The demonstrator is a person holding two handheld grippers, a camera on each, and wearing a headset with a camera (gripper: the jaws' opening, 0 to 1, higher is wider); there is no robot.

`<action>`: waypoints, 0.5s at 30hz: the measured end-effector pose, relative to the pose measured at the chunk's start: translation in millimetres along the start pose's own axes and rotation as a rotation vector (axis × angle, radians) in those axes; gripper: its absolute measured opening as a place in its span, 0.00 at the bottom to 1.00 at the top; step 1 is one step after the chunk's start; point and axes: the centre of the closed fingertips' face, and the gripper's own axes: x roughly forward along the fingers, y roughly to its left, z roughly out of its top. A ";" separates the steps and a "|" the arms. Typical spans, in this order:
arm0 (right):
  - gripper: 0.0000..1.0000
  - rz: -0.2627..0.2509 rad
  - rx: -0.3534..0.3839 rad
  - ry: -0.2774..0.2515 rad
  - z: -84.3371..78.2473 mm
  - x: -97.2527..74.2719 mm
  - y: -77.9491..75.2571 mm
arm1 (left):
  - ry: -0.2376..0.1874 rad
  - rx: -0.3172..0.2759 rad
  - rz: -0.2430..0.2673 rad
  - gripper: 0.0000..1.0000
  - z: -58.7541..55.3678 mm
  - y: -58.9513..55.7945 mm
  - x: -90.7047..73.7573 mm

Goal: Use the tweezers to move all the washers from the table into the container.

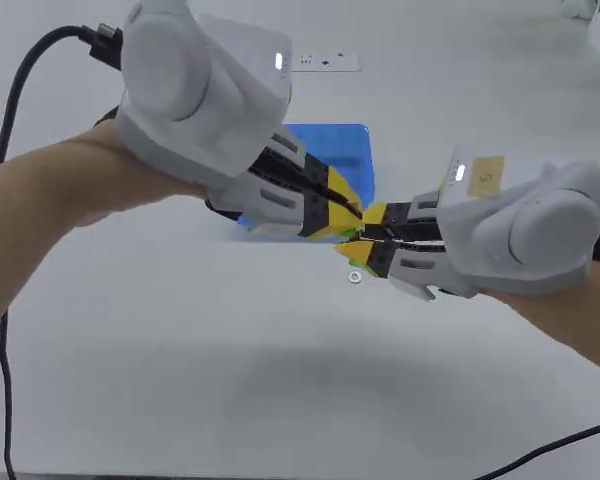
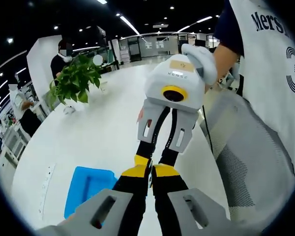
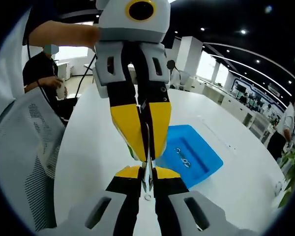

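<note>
Head view: washer [image 1: 354, 277] lies on tabletop [image 1: 180, 380] just under tip-to-tip left claw [image 1: 344, 213] and right claw [image 1: 370, 238], both clamped on tweezers [image 3: 146, 183].

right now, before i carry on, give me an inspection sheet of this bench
surface: white table, smooth and matt.
job's things: tweezers between both grippers' jaws; one washer on the table just below them; blue container behind, with a few washers inside.
clutter: white socket strip near the far edge.
grippers: left gripper and right gripper meet tip to tip, each shut on the tweezers.
cables: black cable runs from the left gripper; second cable lies at the near right.
surroundings: potted plant, mesh chair, a person behind.
</note>
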 end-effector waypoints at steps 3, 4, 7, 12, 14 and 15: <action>0.10 0.010 0.000 0.009 -7.2 2.5 2.8 | 0.014 -0.006 -0.012 0.07 -5.4 -2.2 4.7; 0.10 0.015 0.004 0.011 -9.6 3.3 3.2 | 0.019 -0.007 -0.018 0.07 -7.0 -2.8 6.1; 0.10 0.020 0.017 0.012 -14.7 5.2 1.9 | 0.022 -0.008 -0.021 0.07 -9.6 -2.1 9.5; 0.11 0.033 0.035 0.020 -21.6 7.8 -0.8 | 0.024 -0.008 -0.027 0.07 -12.3 0.8 16.2; 0.11 0.043 0.038 0.023 -24.0 9.3 -0.3 | 0.025 -0.013 -0.033 0.07 -13.5 1.4 18.4; 0.12 0.046 0.046 0.032 -26.8 10.4 -0.3 | 0.023 -0.014 -0.038 0.07 -13.4 0.6 19.0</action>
